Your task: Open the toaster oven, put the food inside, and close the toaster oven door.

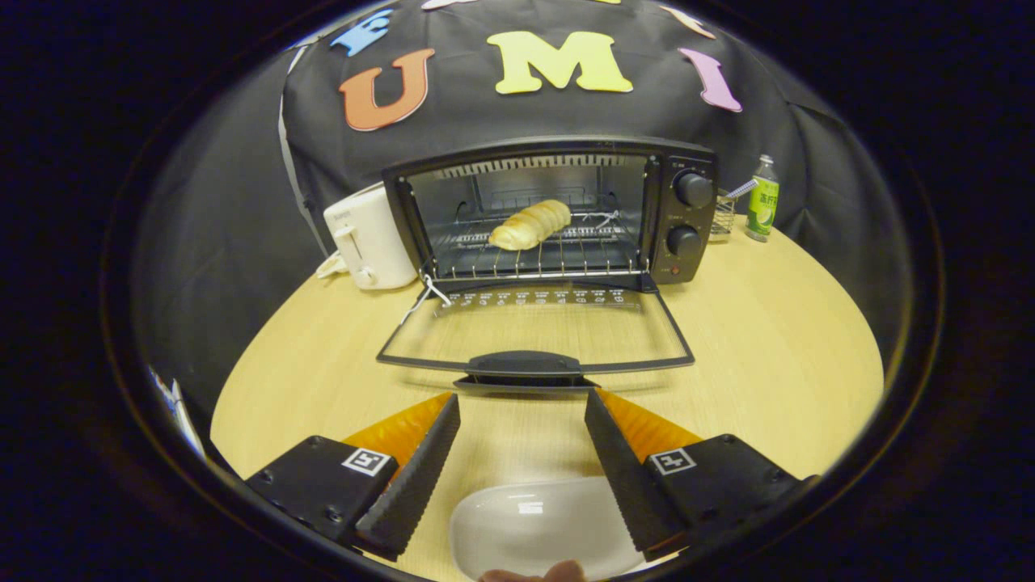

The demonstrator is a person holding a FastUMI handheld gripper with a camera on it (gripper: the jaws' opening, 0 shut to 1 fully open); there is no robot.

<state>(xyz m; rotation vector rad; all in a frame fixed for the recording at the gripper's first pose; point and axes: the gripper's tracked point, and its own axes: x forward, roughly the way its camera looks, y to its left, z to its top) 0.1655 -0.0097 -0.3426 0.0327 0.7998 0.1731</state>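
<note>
Ribbed pads face each other across a wide gap: gripper [521, 404] is open, nothing held, fingers spread over the wooden table [768, 356]. Between and just under the fingers, near their base, sits a white dish [538, 525], glossy & empty as far as visible; a fingertip [534, 575] pokes in at its near rim.

Just ahead of the fingertips: toaster oven door [534, 335], dropped fully open & lying about flat w/ the tabletop, glass panel facing up, dark handle [524, 364] at its near edge, close to the tips but apart from them.

Beyond the door, toaster oven [683, 279] itself, black body, cavity open toward the gripper. Food = a pale bread roll [531, 224], resting on the wire rack [558, 255] inside, roughly mid-cavity, slightly angled. Two round knobs [694, 189] stacked on the oven's right panel.

Left of the oven, touching or nearly so: white pop-up toaster [370, 238] w/ cord trailing onto the table. Right of the oven, toward the table's back edge: small wire basket [722, 217], and next to it a green-labelled bottle [762, 200] standing upright. Black cloth wall behind everything.
</note>
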